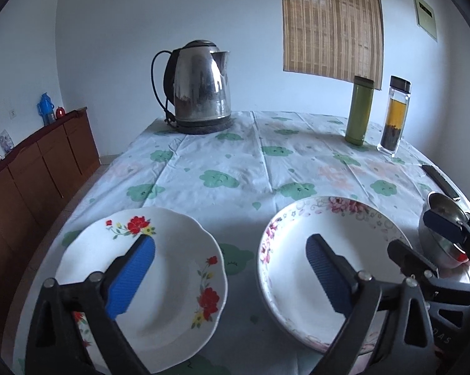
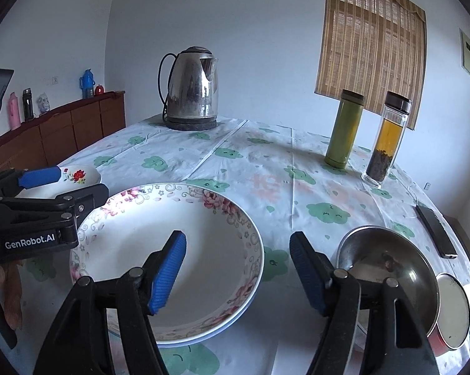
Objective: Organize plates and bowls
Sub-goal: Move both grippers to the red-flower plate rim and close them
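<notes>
A white plate with red flowers lies at the near left of the table. A deeper pink-flowered plate sits to its right, on top of another plate with a bluish rim. My left gripper is wide open and holds nothing, with one pad over each plate. My right gripper is open and empty too; the pink-flowered plate's right rim lies between its jaws, untouched. A steel bowl stands just right of it, and a red-sided steel bowl sits beyond that. In the right wrist view the left gripper hovers by the red-flowered plate.
On the flowered tablecloth stand a steel kettle at the back, and a green flask and a glass tea bottle at the back right. A dark phone lies near the right edge. A wooden sideboard runs along the left wall.
</notes>
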`<action>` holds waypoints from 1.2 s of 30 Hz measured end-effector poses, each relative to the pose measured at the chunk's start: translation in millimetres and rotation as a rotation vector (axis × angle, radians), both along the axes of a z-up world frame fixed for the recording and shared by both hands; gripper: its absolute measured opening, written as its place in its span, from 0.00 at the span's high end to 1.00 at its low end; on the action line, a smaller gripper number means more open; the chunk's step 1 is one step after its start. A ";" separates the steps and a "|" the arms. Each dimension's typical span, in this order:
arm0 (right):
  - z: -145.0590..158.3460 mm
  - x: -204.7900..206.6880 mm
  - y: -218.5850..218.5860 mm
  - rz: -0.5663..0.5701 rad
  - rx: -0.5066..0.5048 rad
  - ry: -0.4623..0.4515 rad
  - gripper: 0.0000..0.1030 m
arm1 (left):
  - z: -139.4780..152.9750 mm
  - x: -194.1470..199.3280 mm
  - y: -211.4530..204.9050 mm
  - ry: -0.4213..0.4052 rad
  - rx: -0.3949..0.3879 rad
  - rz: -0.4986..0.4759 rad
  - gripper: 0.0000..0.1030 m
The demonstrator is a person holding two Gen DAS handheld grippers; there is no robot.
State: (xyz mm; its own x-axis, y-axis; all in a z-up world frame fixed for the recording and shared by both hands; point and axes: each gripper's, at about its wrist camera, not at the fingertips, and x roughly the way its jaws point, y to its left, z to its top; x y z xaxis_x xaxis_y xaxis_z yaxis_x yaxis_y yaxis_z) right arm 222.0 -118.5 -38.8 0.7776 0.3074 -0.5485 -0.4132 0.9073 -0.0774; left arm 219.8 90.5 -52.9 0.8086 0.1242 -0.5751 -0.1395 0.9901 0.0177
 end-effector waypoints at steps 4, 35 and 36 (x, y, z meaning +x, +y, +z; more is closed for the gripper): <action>3.7 -3.4 12.3 0.052 0.021 0.039 0.32 | 13.9 -9.4 19.2 -0.028 0.050 -0.002 0.03; -10.7 1.4 182.0 0.257 -0.154 0.191 0.63 | -31.1 -6.4 140.7 0.141 -0.153 0.225 0.32; -12.7 1.5 184.0 0.252 -0.170 0.192 0.63 | -32.0 -5.9 141.7 0.150 -0.147 0.236 0.32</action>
State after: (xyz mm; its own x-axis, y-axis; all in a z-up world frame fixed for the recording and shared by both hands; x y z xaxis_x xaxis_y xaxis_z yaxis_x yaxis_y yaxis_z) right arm 223.5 65.5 -51.5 0.5669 0.3683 -0.7369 -0.6440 0.7560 -0.1176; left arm 213.9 232.2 -84.9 0.6720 0.2047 -0.7117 -0.3724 0.9241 -0.0858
